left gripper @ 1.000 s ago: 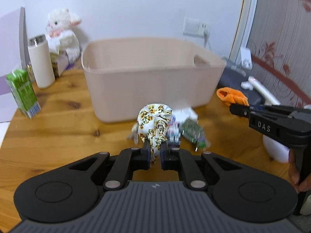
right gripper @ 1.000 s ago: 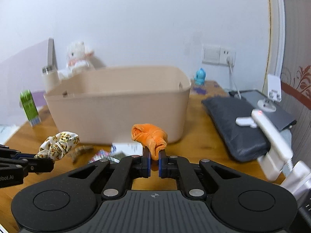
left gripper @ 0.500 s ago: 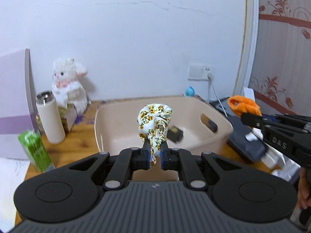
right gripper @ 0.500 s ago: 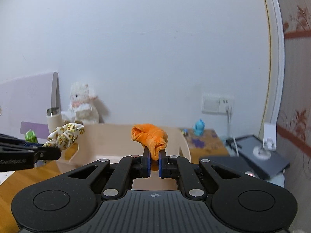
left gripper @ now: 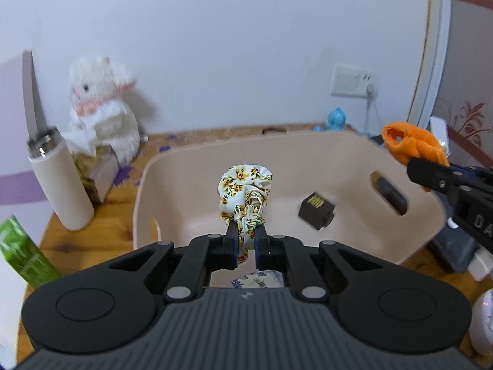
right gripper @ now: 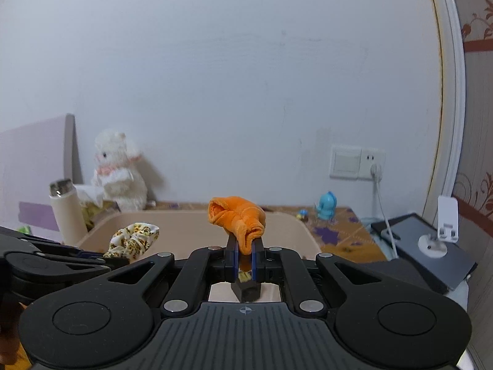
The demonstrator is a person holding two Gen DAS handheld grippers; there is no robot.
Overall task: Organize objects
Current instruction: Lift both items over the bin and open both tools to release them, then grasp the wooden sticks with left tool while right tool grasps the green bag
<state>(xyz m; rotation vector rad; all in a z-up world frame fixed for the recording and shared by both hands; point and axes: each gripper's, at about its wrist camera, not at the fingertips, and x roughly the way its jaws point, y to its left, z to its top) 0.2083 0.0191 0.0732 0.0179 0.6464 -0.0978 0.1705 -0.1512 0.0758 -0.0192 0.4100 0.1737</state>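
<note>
Your left gripper (left gripper: 246, 240) is clamped on the floral scrunchie (left gripper: 245, 191), holding it in the air above the open beige basket (left gripper: 354, 141). Your right gripper (right gripper: 245, 254) is pinched tight on the orange scrunchie (right gripper: 235, 219), which is also held aloft — in the left wrist view it hangs over the basket's right rim. Inside the basket, a small dark box (left gripper: 316, 211) lies on the floor toward the right side, and a patterned bit of paper or cloth (left gripper: 257, 279) shows just below your left fingers (left gripper: 231, 237). The basket sits on a wooden table (left gripper: 92, 231). To its left stand a white bottle (left gripper: 60, 178) and a green carton (left gripper: 21, 252) — behind them, a white stuffed toy (left gripper: 101, 108) leans against the wall. A small blue figure (left gripper: 336, 118) sits behind the basket.
</note>
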